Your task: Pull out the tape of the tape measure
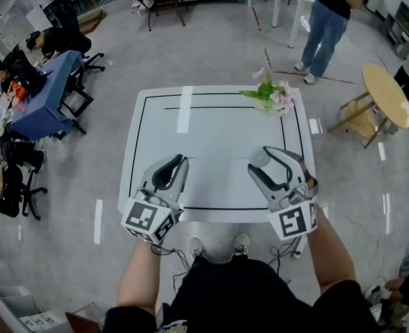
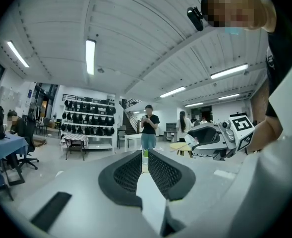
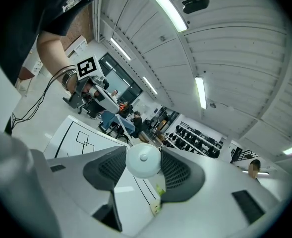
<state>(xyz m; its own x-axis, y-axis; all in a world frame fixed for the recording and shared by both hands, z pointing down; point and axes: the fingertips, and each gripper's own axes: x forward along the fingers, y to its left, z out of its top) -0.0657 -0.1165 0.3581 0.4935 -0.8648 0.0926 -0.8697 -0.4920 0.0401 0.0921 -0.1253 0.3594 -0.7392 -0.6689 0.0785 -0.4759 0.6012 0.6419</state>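
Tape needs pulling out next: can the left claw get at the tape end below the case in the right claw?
Probably yes: the space between the left claw and the tape end looks free, though its jaws must open first.

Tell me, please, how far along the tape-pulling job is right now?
Done: the right gripper grips the round white plastic tape measure above the white table. In hand: only a short yellow-green tape end hangs out. Remaining: the left gripper, nearly shut and well apart, has not taken that end to pull it.

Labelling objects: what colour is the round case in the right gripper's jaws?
White case, clearest in the right gripper view.
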